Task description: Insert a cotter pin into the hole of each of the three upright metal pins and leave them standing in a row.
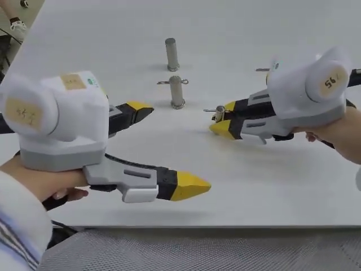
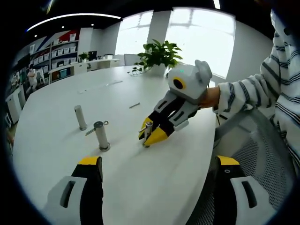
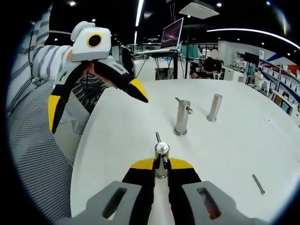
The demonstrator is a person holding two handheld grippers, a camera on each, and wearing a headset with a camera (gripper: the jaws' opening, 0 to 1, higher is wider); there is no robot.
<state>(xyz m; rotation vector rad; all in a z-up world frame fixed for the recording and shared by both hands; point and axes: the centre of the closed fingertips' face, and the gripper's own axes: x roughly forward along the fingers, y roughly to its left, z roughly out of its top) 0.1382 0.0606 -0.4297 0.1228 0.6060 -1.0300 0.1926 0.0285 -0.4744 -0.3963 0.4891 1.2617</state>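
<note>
The right tongs (image 1: 221, 119) pinch a short silver metal pin (image 3: 161, 152); the left tongs (image 1: 177, 145) hang spread. A skewed release could topple it onto the white surface (image 1: 225, 186).

Premises assessed as an open-plan office or showroom floor. A large white table (image 2: 136, 183) is noted as the work surface, with a potted plant (image 2: 158, 55) placed at its far end before tall bright windows (image 2: 201, 37). Stocked shelves (image 2: 58, 70) are recorded along one wall. A monitor (image 3: 171, 33) is mounted on a stand, and people (image 3: 208, 63) are seen seated at desks beyond it. Strip lights (image 3: 139, 11) are fitted overhead. A grey mesh chair (image 3: 42, 154) is set at the table edge
</note>
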